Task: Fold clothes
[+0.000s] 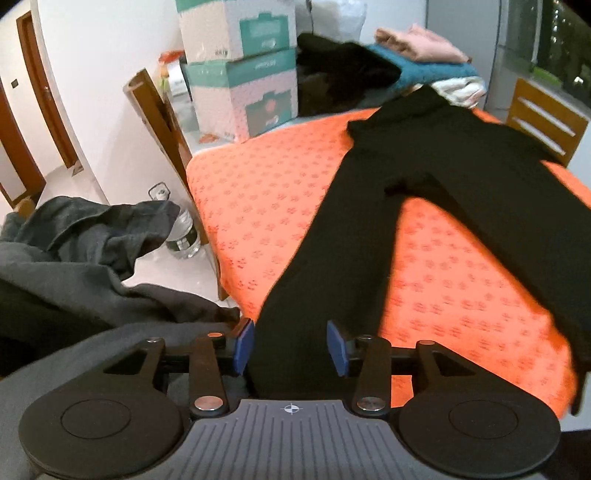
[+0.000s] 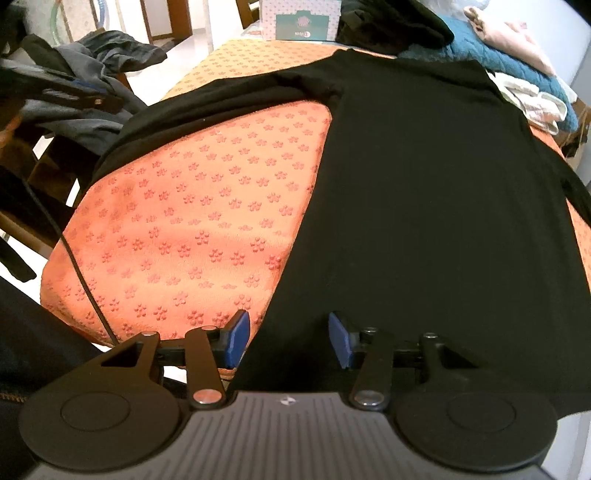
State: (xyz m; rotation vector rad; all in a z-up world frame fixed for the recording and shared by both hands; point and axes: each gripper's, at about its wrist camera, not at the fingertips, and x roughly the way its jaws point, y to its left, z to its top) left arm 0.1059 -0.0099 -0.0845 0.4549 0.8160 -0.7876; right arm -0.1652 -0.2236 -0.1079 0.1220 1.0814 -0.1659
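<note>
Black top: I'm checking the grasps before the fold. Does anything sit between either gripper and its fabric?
Nothing visible does. The left gripper straddles a sleeve of the black top; the right gripper straddles its hem, both open.

Matt black knit cloth shirt (image 2: 424,177), orange woven flower-embossed table cover (image 2: 192,236), glossy wooden chair (image 1: 155,110), cardboard boxes (image 1: 240,70)

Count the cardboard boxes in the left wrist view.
2, stacked beyond the table's far-left corner: upper box on lower box. More may be hidden behind them.
</note>
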